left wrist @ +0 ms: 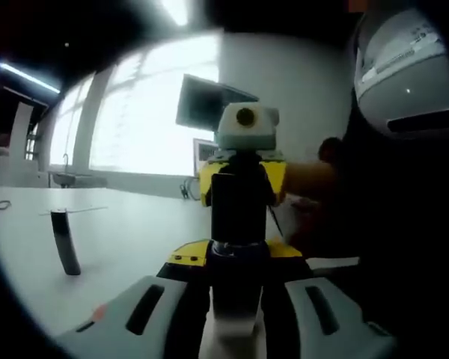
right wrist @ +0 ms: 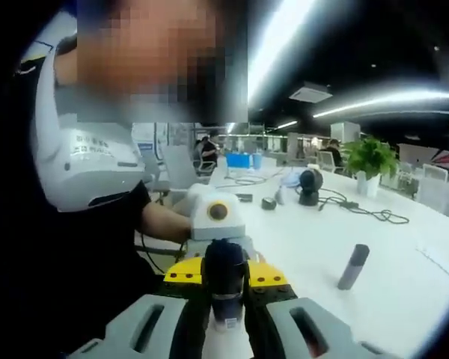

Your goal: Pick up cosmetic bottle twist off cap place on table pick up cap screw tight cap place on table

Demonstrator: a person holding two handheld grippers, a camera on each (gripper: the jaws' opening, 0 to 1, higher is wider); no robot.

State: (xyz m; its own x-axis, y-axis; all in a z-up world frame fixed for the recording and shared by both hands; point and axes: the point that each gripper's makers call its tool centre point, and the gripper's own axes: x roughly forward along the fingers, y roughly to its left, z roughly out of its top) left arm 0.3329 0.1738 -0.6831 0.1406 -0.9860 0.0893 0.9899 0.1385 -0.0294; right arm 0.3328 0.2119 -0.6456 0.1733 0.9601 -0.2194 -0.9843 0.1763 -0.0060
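White tabletop (left wrist: 127,239) under both views, glossy, mostly bare near me. Left gripper view: big bright windows behind, a dark monitor (left wrist: 209,101) at 12 o'clock, ceiling strip lights. Right gripper view: open office, more strip lights, a green plant (right wrist: 370,157) at 2 o'clock, a black round gadget (right wrist: 309,185) with a cable (right wrist: 367,209) running off it, a person seated far back.

My left tongs (left wrist: 236,314) are closed narrow on the cosmetic bottle (left wrist: 239,209), a dark cylinder standing up between the grey jaws at 6 o'clock. My right tongs (left wrist: 243,161) face them from the far side of the bottle, yellow body at its upper end.

In the right gripper view my right tongs (right wrist: 226,325) are drawn in narrow around the same dark bottle end (right wrist: 224,280); can't tell if the pads actually bite. Left tongs' yellow body sits just behind it.

Loose cap (left wrist: 65,243): dark, upright on the tabletop, well apart from the bottle, at 9 o'clock in the left gripper view, 3 o'clock (right wrist: 353,267) in the right gripper view.
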